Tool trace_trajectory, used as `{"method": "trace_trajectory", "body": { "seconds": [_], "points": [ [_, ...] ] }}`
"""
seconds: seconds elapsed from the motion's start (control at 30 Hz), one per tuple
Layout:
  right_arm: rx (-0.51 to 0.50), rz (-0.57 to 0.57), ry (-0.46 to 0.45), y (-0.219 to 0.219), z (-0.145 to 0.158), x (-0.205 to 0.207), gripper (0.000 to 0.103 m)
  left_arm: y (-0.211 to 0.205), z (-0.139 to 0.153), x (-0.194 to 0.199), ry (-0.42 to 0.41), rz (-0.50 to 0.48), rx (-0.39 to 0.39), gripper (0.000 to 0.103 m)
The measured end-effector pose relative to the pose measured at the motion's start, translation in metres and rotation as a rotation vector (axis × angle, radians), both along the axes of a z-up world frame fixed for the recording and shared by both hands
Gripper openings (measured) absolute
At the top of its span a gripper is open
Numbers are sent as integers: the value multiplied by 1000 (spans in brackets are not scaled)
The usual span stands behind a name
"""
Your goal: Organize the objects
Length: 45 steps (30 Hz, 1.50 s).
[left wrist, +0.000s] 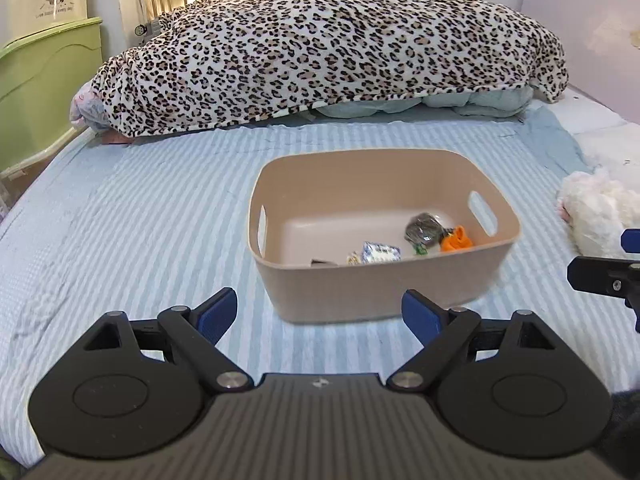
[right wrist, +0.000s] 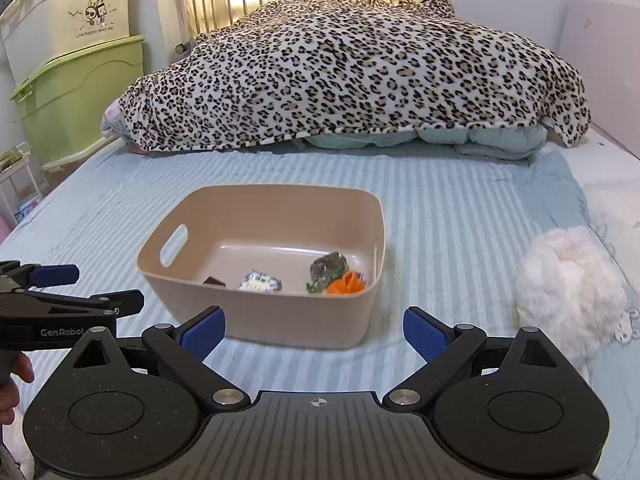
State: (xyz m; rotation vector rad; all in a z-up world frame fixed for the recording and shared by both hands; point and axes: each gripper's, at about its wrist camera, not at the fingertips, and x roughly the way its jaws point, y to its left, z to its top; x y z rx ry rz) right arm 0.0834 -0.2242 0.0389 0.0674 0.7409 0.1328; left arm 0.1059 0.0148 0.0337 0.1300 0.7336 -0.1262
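Note:
A beige plastic bin [left wrist: 472,280] [right wrist: 280,320] with handle slots stands on the blue striped bed. Inside lie an orange toy [left wrist: 456,240] [right wrist: 346,284], a dark grey-green object [left wrist: 424,228] [right wrist: 328,266], a white-blue packet [left wrist: 380,253] [right wrist: 260,282] and a dark brown piece [right wrist: 214,281]. A white fluffy plush [left wrist: 600,208] [right wrist: 568,288] lies on the bed right of the bin. My left gripper [left wrist: 320,314] [right wrist: 90,286] is open and empty, just in front of the bin. My right gripper [right wrist: 314,328] [left wrist: 600,276] is open and empty, in front of the bin's right half.
A leopard-print blanket [left wrist: 320,48] [right wrist: 352,72] covers a heap of bedding across the far side of the bed. Green and cream storage boxes [right wrist: 72,72] stand stacked at the far left beside the bed. A pale wall panel [left wrist: 592,20] runs along the right side.

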Motion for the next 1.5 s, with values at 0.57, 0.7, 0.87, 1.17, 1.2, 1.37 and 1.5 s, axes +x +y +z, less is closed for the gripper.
{"method": "trace_trajectory", "body": {
  "seconds": [0.57,0.7,0.87,1.17,1.2,1.37,1.5],
  "points": [
    [66,12,15,-8,14,-95,98,9,24,-109,-44,-25,-38,90],
    [91,12,19,-11,20,-115,99,9,28,-128,-48,-19,-23,90],
    [99,13,14,-14,24,-132,99,8,32,-145,-49,-28,-26,89],
    [94,31,18,-11,24,-151,99,5,41,-169,-64,-57,-29,89],
    [91,30,17,-11,25,-153,99,5,41,-171,-61,-58,-34,89],
    [64,33,7,-11,31,-162,99,-1,43,-179,-58,-87,-35,89],
    [64,48,-6,-9,37,-169,99,-5,43,-183,-49,-95,-30,89]
  ]
}}
